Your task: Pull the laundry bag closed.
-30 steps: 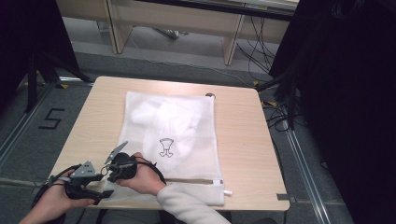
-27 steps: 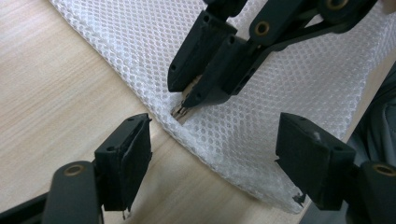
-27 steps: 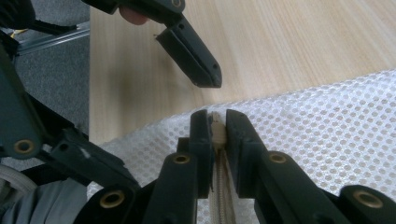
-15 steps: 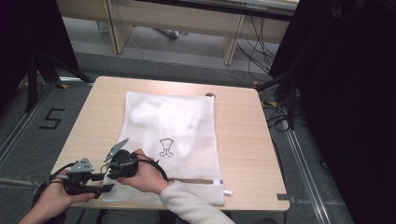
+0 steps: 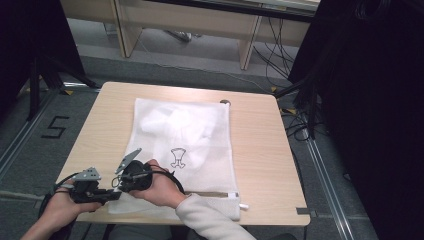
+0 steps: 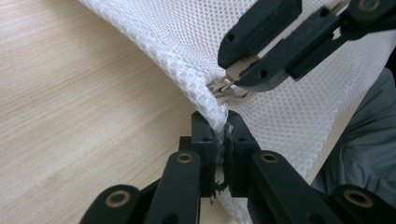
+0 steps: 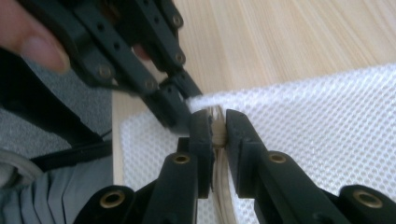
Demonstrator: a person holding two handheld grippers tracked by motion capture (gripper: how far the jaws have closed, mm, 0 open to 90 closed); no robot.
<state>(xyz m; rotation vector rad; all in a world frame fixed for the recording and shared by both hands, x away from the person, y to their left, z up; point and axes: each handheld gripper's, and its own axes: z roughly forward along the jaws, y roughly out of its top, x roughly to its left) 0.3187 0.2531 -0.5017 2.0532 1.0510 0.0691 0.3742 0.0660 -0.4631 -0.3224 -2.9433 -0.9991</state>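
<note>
Mesh laundry bag (image 5: 182,145) flat on tabletop (image 5: 255,150). Left claw (image 6: 220,140) pinches near-left corner; right claw (image 7: 217,126) closed on zipper pull (image 6: 229,86). Zipper travel remains, apparently.

Floor marking "5" (image 5: 55,127) — cables (image 5: 280,45) beyond table.

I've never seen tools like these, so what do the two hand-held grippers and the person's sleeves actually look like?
Both grippers are black. The left gripper and the right gripper have flat linked bars joined by brass-coloured rivets, ending in blocky jaws. From above, each carries a grey three-cornered plate and trails a black cable. The person's right arm wears a pale knitted sleeve.
</note>
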